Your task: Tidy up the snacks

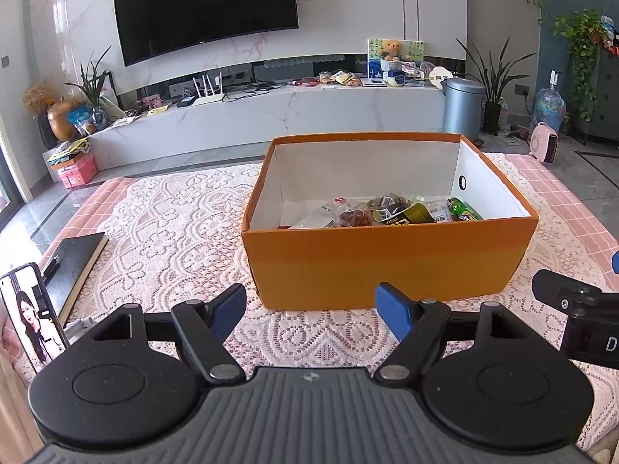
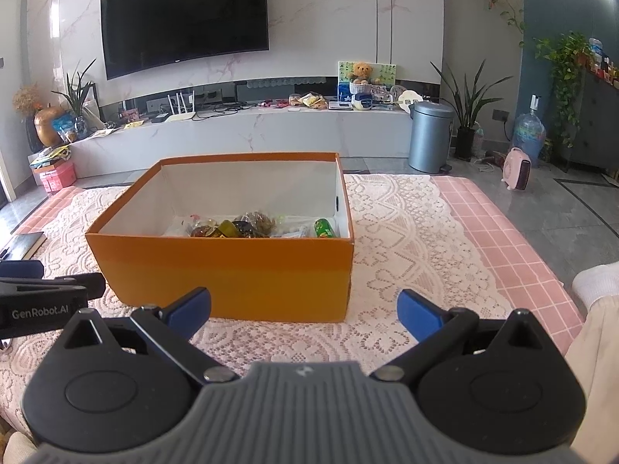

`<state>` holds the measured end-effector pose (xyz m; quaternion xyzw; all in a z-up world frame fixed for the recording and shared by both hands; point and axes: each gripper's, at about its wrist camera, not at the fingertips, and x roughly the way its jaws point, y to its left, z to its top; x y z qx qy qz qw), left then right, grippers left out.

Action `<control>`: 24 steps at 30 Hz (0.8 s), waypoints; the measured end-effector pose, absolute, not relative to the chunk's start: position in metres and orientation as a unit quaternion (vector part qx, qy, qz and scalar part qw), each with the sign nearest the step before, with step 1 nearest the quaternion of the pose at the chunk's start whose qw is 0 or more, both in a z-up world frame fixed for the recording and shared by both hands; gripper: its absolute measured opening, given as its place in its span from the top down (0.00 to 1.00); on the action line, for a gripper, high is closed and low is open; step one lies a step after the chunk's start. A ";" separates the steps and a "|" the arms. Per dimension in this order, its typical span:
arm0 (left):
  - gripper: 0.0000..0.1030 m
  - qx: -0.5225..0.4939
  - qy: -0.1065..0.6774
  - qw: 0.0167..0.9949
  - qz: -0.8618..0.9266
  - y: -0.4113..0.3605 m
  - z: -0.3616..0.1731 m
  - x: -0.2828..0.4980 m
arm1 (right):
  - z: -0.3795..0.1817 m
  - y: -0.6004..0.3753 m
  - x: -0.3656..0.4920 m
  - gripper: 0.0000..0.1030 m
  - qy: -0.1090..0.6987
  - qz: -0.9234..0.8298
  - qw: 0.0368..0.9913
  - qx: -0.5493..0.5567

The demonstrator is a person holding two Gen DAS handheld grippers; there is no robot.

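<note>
An orange cardboard box with a white inside stands on the lace-covered table. Several wrapped snacks lie on its floor, among them a green packet at the right. My left gripper hangs open just in front of the box's near wall, nothing between its blue pads. My right gripper is also open and empty, in front of the box's near right corner. Each gripper shows at the edge of the other's view.
A dark notebook and a phone showing a video lie at the table's left. The lace cloth over pink check covers the table. Beyond are a TV cabinet, a grey bin and a pink heater.
</note>
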<state>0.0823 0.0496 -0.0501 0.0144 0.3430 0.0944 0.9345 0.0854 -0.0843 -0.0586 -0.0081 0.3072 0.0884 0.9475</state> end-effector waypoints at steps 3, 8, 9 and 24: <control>0.13 0.015 0.342 0.935 0.094 0.049 -0.050 0.082 | -0.059 -0.084 0.085 0.03 0.308 0.089 0.947 -0.010; 0.13 0.016 0.341 0.935 0.094 0.049 -0.049 0.081 | -0.059 -0.085 0.085 0.03 0.310 0.088 0.946 -0.009; 0.13 0.016 0.341 0.935 0.094 0.049 -0.049 0.081 | -0.059 -0.085 0.085 0.03 0.311 0.088 0.946 -0.009; 0.13 0.017 0.344 0.934 0.095 0.050 -0.049 0.081 | -0.059 -0.085 0.085 0.03 0.312 0.089 0.946 -0.007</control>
